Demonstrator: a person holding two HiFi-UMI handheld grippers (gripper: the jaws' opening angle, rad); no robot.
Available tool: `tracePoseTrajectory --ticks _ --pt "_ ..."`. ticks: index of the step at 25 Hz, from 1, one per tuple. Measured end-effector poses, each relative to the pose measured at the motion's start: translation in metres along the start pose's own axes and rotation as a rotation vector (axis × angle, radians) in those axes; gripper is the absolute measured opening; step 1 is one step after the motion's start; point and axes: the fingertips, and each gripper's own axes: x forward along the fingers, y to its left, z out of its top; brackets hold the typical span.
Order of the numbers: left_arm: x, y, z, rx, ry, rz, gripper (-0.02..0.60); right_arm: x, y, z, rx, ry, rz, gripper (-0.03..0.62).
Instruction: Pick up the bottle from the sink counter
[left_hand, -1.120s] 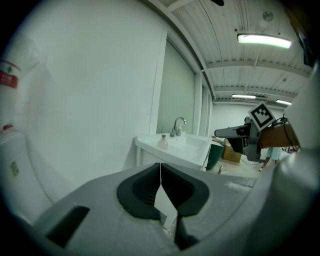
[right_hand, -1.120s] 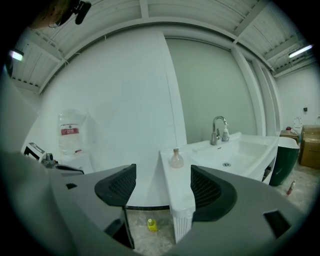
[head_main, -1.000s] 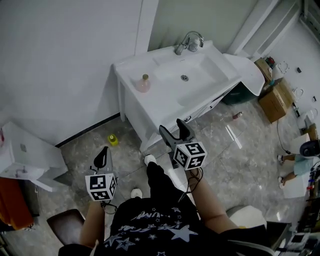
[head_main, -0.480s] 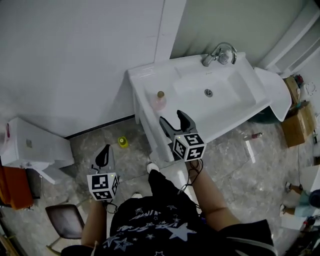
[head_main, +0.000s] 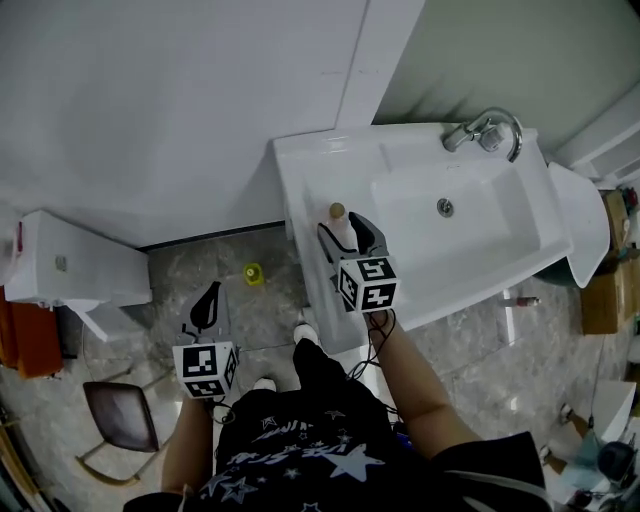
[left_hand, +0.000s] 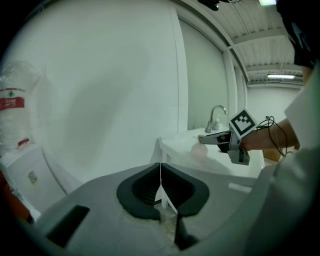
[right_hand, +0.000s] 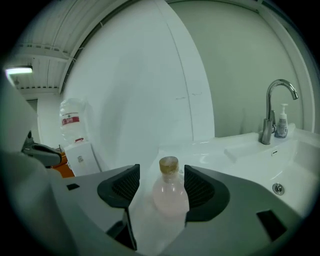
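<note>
A small round bottle (head_main: 338, 213) of pinkish liquid with a tan cap stands upright on the left ledge of the white sink counter (head_main: 300, 170). My right gripper (head_main: 343, 228) reaches over the counter edge with one jaw on each side of it. In the right gripper view the bottle (right_hand: 170, 196) stands between the dark ribbed pads (right_hand: 200, 187); the jaws are closing, with a gap still showing on the left side. My left gripper (head_main: 205, 310) hangs low over the floor, jaws shut and empty (left_hand: 161, 187). From there the bottle (left_hand: 199, 150) appears far off.
The basin and chrome faucet (head_main: 485, 130) lie right of the bottle, with a soap bottle (right_hand: 283, 122) beside the tap. The wall runs close behind the counter. A yellow object (head_main: 253, 272), a white cabinet (head_main: 70, 270) and a chair (head_main: 118, 418) are on the floor to the left.
The person has stepped up to the sink. My right gripper has moved forward over the counter edge until its jaws stand round the bottle. The left gripper has stayed low.
</note>
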Motion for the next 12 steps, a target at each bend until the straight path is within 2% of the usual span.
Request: tracePoseTrajectory --ticks 7,12 --pt "0.007 0.005 -0.004 -0.012 0.041 0.056 0.021 0.031 -0.004 -0.003 -0.034 0.021 0.030 0.243" --pt "0.004 0.006 -0.005 -0.017 0.042 0.074 0.021 0.038 -0.010 -0.004 -0.102 0.016 -0.025 0.205"
